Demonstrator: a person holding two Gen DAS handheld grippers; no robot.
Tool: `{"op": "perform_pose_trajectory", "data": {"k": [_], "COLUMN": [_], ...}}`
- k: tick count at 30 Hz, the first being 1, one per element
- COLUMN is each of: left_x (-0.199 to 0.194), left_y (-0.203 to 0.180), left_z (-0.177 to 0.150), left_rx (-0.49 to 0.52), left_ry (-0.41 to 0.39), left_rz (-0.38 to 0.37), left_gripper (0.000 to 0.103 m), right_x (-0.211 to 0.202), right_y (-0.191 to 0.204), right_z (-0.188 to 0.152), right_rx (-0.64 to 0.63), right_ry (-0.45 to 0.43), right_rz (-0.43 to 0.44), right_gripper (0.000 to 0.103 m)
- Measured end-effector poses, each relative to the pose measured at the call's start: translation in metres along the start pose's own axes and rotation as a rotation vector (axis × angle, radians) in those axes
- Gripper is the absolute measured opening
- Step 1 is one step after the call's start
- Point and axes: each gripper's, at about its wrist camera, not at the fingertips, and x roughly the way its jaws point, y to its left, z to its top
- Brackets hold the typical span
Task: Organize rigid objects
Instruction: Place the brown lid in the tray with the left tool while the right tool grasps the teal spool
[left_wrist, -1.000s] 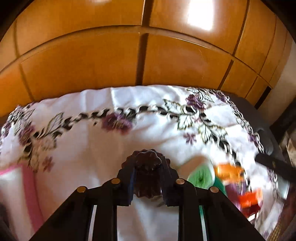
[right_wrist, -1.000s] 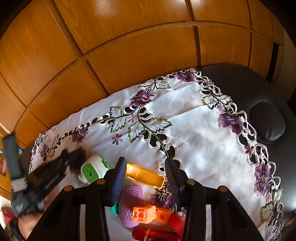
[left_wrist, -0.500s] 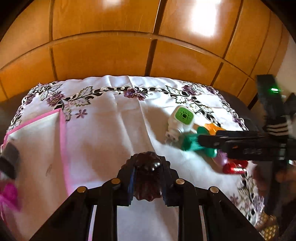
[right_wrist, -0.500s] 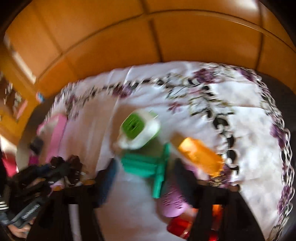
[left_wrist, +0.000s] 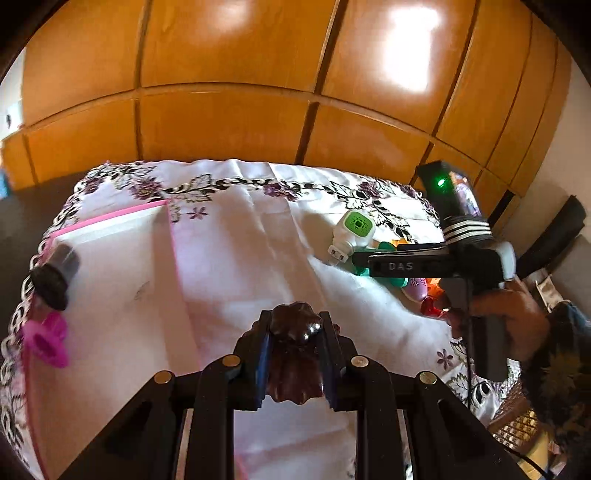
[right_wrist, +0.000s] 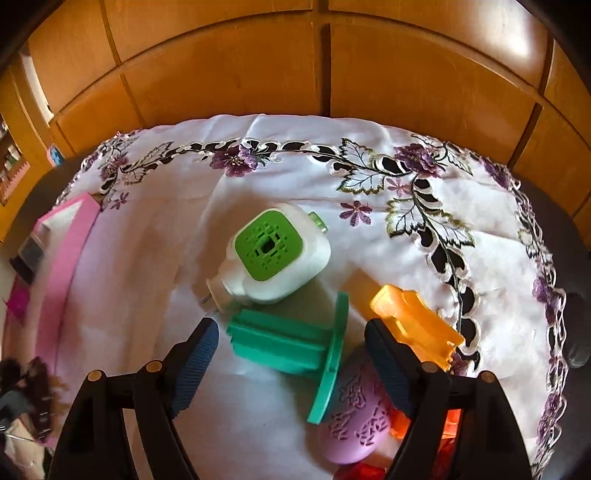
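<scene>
1. A dark brown carved piece (left_wrist: 294, 354) is clamped between the pads of the left claw (left_wrist: 294, 363), above the white embroidered cloth (left_wrist: 258, 258)
2. The right claw (right_wrist: 291, 360) has just been opening; its pads are held apart around a green flanged block (right_wrist: 291, 343), not pressed on it
3. A white-and-green plug-in device (right_wrist: 273, 254) is seen just beyond the block, an orange piece (right_wrist: 417, 325) beside it
4. A pink-edged tray (left_wrist: 110, 280) is set at the cloth's left

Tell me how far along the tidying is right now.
Early on. Two items lie on the pink-edged tray: a dark cap and a pink piece. The left gripper is shut on a dark brown ornament. The right gripper, just opening, straddles the green piece; the pile remains.
</scene>
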Motion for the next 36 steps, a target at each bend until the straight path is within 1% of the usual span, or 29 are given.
{"op": "perform_pose_trajectory", "data": {"k": [3, 5, 6, 8, 10, 15, 20, 28, 31, 36], "left_x": [-0.017, -0.028, -0.03, -0.039, -0.044, -0.045, -0.032, 0.005, 0.018, 0.044], "left_y": [0.013, 0.023, 0.026, 0.038, 0.054, 0.094, 0.124, 0.156, 0.163, 0.175], "left_z": [-0.002, -0.003, -0.003, -0.004, -0.005, 0.0, 0.012, 0.039, 0.05, 0.068], "left_rx": [-0.037, -0.057, -0.064, -0.094, -0.134, -0.226, -0.266, -0.268, -0.25, -0.229], "left_ry": [-0.018, -0.034, -0.038, -0.048, -0.051, -0.049, -0.028, 0.004, 0.002, 0.026], "left_rz": [0.009, 0.023, 0.028, 0.041, 0.056, 0.083, 0.108, 0.184, 0.208, 0.235], "left_gripper": [0.023, 0.023, 0.023, 0.023, 0.023, 0.023, 0.023, 0.023, 0.023, 0.023], "right_x": [0.005, 0.006, 0.007, 0.005, 0.004, 0.001, 0.0, 0.002, 0.004, 0.004], "right_y": [0.007, 0.013, 0.015, 0.019, 0.022, 0.03, 0.034, 0.034, 0.035, 0.037], "right_z": [0.001, -0.001, -0.002, -0.004, -0.006, -0.01, -0.013, -0.013, -0.014, -0.015], "right_rx": [-0.035, -0.067, -0.081, -0.108, -0.12, -0.14, -0.151, -0.151, -0.157, -0.17], "right_ry": [0.003, 0.002, 0.003, -0.004, 0.002, 0.025, 0.035, 0.048, 0.057, 0.05], "right_rz": [-0.025, -0.024, -0.031, -0.046, -0.044, 0.008, 0.032, 0.04, 0.036, 0.024], "right_gripper": [0.084, 0.084, 0.083, 0.062, 0.062, 0.062, 0.062, 0.063, 0.062, 0.062]}}
